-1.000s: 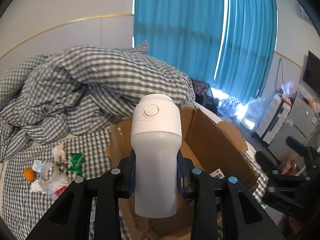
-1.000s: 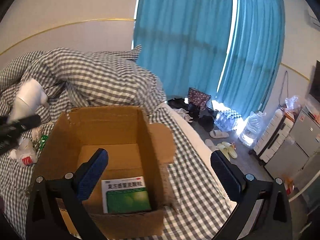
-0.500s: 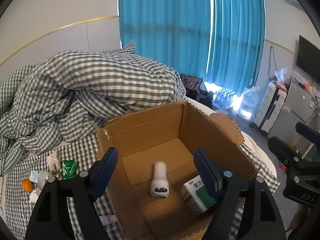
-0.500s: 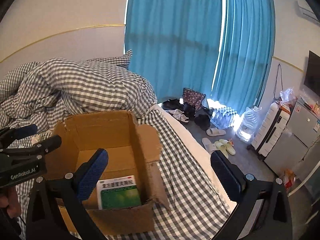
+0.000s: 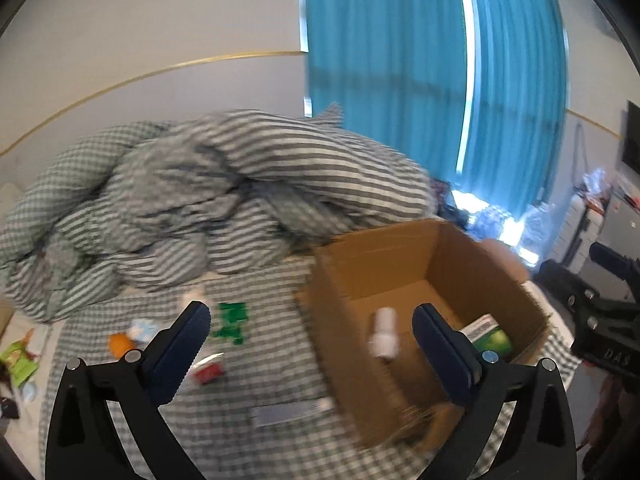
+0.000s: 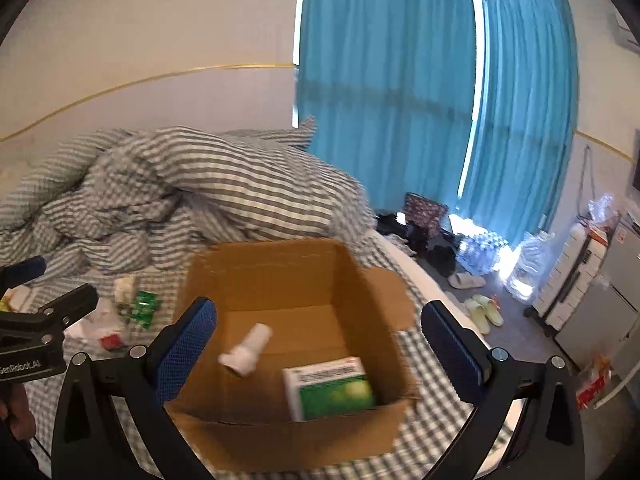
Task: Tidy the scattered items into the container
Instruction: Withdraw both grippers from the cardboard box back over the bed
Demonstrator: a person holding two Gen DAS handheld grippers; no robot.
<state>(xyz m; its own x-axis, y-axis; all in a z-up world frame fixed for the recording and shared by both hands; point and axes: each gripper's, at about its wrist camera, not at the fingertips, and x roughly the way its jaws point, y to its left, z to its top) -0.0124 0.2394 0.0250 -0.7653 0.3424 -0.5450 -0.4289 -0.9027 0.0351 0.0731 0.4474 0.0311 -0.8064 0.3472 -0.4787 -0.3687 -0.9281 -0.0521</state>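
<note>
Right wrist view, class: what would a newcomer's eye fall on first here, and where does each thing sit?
The open cardboard box sits mid-frame on the checked bed, holding a white bottle lying on its side and a green-and-white medicine box at its near right corner. Behind it lies a rumpled gingham duvet, with bright blue curtains at the back right. Small items are scattered left of the box.

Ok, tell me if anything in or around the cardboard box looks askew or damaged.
The white bottle lies tipped on its side on the floor of the cardboard box, near the green medicine box. The box's right flap has a ragged, torn edge. Several small items lie scattered on the bed beside it.
</note>
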